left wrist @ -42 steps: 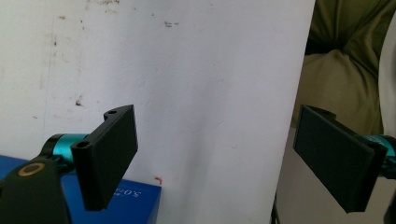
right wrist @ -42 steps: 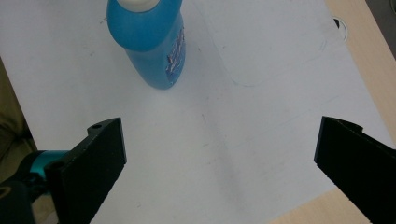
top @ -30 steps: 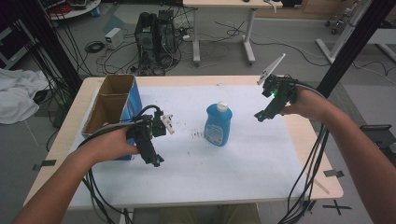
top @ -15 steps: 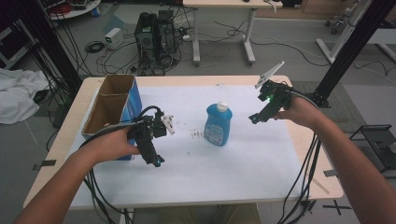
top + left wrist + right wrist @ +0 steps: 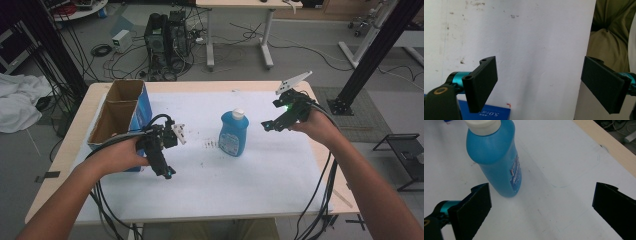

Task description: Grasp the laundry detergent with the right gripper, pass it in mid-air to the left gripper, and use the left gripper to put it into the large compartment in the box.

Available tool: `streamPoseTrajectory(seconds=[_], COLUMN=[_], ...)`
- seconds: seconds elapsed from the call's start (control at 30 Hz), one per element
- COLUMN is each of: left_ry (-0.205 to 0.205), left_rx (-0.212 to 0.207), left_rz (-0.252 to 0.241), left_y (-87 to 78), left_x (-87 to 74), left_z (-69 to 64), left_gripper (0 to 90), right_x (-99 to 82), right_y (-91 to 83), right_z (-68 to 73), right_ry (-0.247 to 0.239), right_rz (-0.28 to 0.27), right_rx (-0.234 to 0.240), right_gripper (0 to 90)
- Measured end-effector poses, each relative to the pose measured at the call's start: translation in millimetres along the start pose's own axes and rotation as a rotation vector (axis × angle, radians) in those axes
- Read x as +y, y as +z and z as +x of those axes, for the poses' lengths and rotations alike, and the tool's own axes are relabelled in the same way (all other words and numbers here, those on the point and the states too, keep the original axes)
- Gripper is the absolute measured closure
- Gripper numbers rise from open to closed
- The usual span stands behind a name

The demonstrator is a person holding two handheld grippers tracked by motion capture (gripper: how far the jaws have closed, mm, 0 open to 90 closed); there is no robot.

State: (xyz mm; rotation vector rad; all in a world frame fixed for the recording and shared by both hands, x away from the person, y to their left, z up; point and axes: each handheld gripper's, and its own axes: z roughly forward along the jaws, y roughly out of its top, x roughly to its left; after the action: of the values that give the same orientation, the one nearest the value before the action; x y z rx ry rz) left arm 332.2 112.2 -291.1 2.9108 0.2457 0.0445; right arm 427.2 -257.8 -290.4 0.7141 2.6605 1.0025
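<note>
A blue bottle (image 5: 233,133) with a white cap stands upright mid-table. The right gripper (image 5: 270,125), at its three o'clock, gapes wide and empty. The left gripper (image 5: 167,172), at eight o'clock beside a cardboard box (image 5: 116,116), seems equally spread, gripping nothing.

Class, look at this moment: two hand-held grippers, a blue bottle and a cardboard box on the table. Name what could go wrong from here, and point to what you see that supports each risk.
1. The blue bottle stands upright, tall and narrow; the open right gripper is beside it, so a sideways nudge could tip it.
2. The left gripper, also open, sits close to the cardboard box; swinging it could bump the box.
3. Cables trail off the table's edge and might snag.
</note>
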Motion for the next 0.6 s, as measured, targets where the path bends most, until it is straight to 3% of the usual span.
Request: streamPoseTrajectory(seconds=[0.4, 0.6], left_ry=[0.002, 0.008], left_rx=[-0.006, -0.003], left_rz=[0.002, 0.003], left_y=[0.8, 0.9], left_x=[0.5, 1.7], left_z=[0.8, 1.3], left_gripper=[13.8, 13.8], right_x=[-21.4, -21.1], right_y=[6.2, 10.5], right_z=[13.0, 19.3], right_ry=[0.063, 0.068], right_rz=[-0.143, -0.157], right_rx=[-0.008, 0.004], right_gripper=[1.1, 1.1])
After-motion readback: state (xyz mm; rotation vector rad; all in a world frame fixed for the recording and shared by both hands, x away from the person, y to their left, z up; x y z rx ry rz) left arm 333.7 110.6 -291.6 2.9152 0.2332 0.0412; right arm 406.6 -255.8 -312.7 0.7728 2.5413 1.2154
